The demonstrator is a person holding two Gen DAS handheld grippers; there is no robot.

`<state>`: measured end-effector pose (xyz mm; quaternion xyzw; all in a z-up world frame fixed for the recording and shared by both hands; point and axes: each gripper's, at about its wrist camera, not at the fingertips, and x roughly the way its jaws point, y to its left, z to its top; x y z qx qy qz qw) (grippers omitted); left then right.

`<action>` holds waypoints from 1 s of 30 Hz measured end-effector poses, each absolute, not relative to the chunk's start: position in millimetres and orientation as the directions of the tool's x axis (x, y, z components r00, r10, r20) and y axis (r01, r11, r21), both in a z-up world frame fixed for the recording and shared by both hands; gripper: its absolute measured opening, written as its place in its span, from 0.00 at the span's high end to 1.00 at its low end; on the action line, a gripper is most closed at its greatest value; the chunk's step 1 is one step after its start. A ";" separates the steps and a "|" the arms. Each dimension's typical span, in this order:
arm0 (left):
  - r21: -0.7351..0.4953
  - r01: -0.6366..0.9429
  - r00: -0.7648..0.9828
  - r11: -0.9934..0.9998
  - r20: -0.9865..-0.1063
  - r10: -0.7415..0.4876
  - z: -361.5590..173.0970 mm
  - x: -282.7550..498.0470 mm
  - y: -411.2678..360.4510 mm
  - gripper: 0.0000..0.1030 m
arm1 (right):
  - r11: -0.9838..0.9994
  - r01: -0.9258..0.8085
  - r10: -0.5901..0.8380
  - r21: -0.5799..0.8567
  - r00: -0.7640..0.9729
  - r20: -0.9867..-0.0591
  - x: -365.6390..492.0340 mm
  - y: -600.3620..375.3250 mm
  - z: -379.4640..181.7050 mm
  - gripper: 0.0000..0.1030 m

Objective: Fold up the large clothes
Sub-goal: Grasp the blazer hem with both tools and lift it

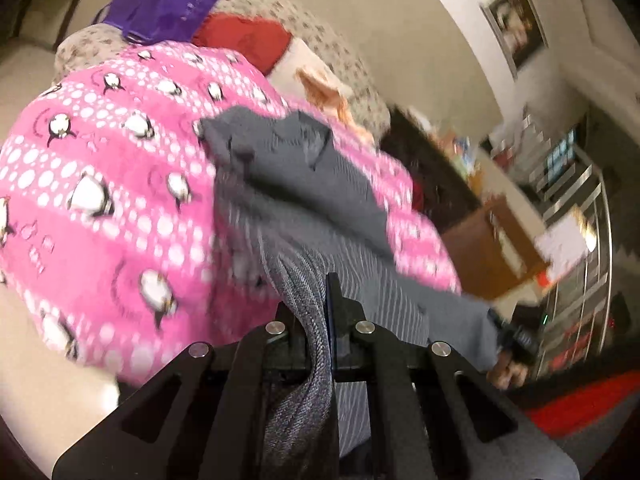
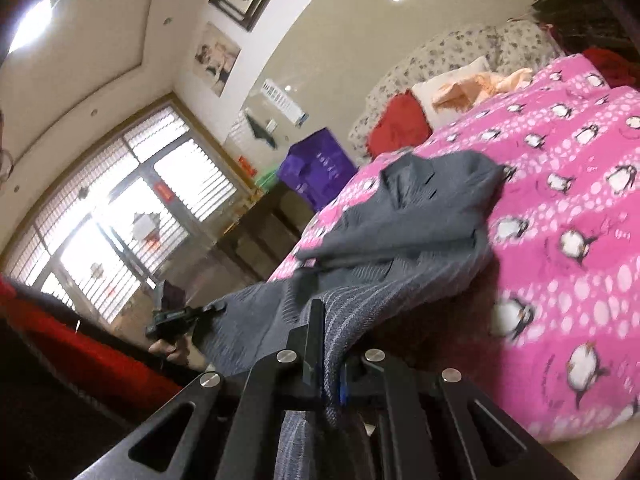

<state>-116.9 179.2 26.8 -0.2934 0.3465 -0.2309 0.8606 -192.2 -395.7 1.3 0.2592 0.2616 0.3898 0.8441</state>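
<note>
The grey sweater (image 1: 304, 200) lies partly on the pink penguin blanket (image 1: 100, 184) at frame centre, its collar end crumpled on the bed and its striped hem stretched off the edge toward the lens. The left gripper (image 1: 320, 320) is clamped on a bunched fold of that hem; the right gripper (image 2: 324, 344) pinches the hem likewise (its far side hides behind cloth). A purple bag (image 2: 316, 168) stands left of the bed, contents not visible; a red cushion (image 2: 396, 128) sits by the floral headboard (image 2: 460, 48), upper right.
</note>
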 end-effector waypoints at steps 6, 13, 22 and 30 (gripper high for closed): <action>-0.680 0.119 0.760 0.723 -0.407 -0.507 58.5 -25.5 181.8 0.96 | 0.615 -0.451 0.721 0.647 0.653 -0.230 -89.0 -411.3 14.1 0.96; -0.639 0.005 0.787 0.770 -0.472 -0.397 65.3 89.4 175.2 0.96 | 0.690 -0.349 0.649 0.634 0.686 -0.328 62.4 -396.5 18.0 0.96; -0.465 -0.127 0.691 0.876 -0.675 -0.259 -12.3 215.1 174.3 0.96 | 0.785 -0.176 0.552 0.594 0.634 -0.541 197.1 -364.9 -42.6 0.96; -0.410 -0.091 0.621 0.908 -0.736 -0.271 -76.7 237.5 167.9 0.92 | 0.766 -0.118 0.555 0.632 0.617 -0.558 215.2 -372.6 -82.8 0.96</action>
